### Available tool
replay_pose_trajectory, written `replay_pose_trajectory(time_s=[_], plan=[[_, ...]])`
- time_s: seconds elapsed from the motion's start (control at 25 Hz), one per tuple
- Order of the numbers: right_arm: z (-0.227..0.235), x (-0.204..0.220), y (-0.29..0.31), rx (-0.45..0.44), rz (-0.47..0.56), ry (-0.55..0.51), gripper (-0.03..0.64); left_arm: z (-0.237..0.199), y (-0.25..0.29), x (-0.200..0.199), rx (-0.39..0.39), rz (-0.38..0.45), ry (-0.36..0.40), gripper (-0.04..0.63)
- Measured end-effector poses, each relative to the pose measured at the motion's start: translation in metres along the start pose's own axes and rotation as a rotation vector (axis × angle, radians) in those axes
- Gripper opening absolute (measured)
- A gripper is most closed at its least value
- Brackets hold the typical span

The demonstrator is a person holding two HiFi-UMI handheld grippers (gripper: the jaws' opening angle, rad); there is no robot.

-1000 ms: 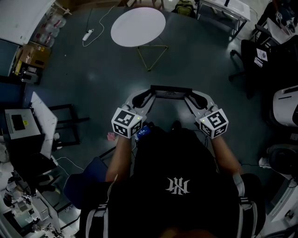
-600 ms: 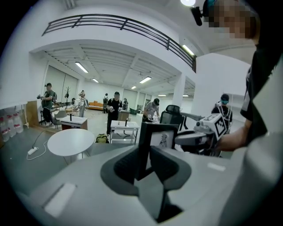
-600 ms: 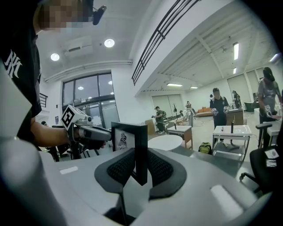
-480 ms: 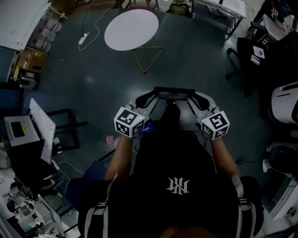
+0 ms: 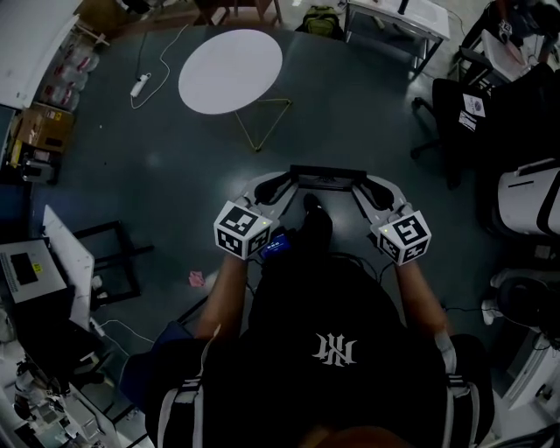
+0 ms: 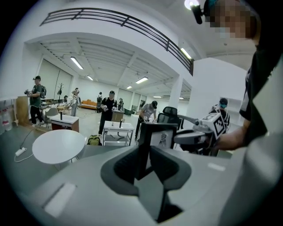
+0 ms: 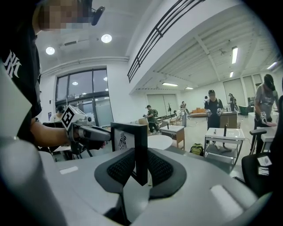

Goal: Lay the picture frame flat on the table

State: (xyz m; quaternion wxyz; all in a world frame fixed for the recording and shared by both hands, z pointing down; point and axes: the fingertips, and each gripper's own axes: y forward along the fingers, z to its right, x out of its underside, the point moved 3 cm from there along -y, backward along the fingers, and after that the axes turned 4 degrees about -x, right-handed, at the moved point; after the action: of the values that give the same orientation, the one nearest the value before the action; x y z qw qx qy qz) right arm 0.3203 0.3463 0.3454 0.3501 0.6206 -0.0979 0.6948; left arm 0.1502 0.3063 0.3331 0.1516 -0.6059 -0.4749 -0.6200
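The black picture frame (image 5: pixel 328 175) hangs in the air in front of me, held upright by its two side edges. My left gripper (image 5: pixel 289 181) is shut on its left edge and my right gripper (image 5: pixel 363 182) on its right edge. In the left gripper view the frame (image 6: pixel 160 137) stands between the dark pads (image 6: pixel 124 165), with the white print facing me. The right gripper view shows the frame's edge (image 7: pixel 140 150) pinched between the pads (image 7: pixel 161 167). The round white table (image 5: pixel 231 71) stands ahead and to the left on the dark floor.
A black office chair (image 5: pixel 451 109) stands at the right and a white desk (image 5: pixel 394 17) at the far top. A power strip with its cable (image 5: pixel 140 83) lies on the floor left of the round table. Several people stand in the hall behind it.
The floor has slid under me: the round table has shifted left and slightly down in the head view, and my shoe now shows below the frame. Both grips on the frame are unchanged.
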Motion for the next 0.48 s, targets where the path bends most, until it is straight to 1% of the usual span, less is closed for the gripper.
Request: replay_pose_trajectory(time_s=[0.16, 0.48], plan=[[0.025, -0.013, 0.021, -0.005, -0.018, -0.009, 0.086, -0.023, 0.024, -0.010, 0.004, -0.004, -0.020, 0.077], [0.092, -0.053, 0.065, -0.003, -0.038, -0.017, 0.087, -0.073, 0.084, -0.055, 0.014, 0.013, -0.037, 0.077]])
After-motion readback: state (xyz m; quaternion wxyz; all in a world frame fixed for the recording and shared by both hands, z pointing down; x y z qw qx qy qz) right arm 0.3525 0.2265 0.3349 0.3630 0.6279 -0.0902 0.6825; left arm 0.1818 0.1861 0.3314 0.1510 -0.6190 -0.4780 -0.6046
